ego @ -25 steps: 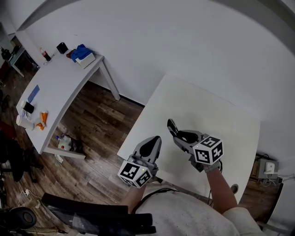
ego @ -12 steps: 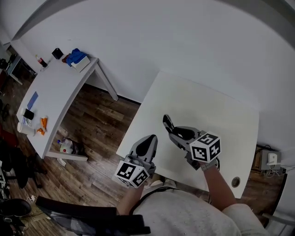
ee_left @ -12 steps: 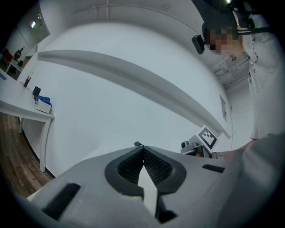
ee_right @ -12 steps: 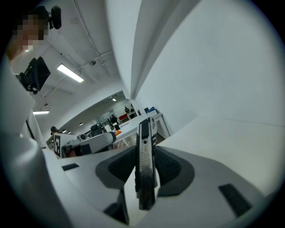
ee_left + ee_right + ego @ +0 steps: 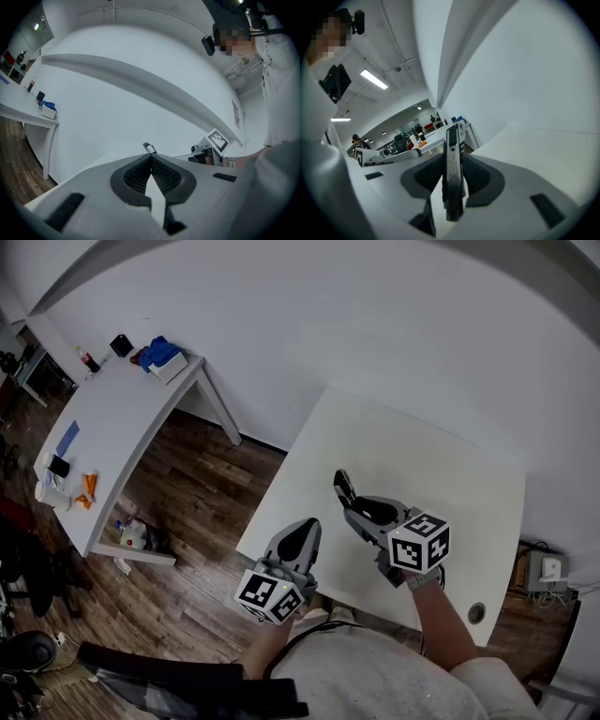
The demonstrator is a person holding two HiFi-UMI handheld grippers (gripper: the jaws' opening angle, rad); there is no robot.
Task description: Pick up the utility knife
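I'm clamping the utility knife [image 5: 453, 183] edge-up in my right gripper [image 5: 360, 514], holding it over the white table's [image 5: 441, 474] near edge, apparently lifted clear. My left gripper [image 5: 151, 168] is idling, pinched together on nothing. The pickup is looking done.

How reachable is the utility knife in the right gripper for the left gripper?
Probably yes: the utility knife juts past the right gripper, the left gripper sits beside it, nothing between; its fingers are shut, though.
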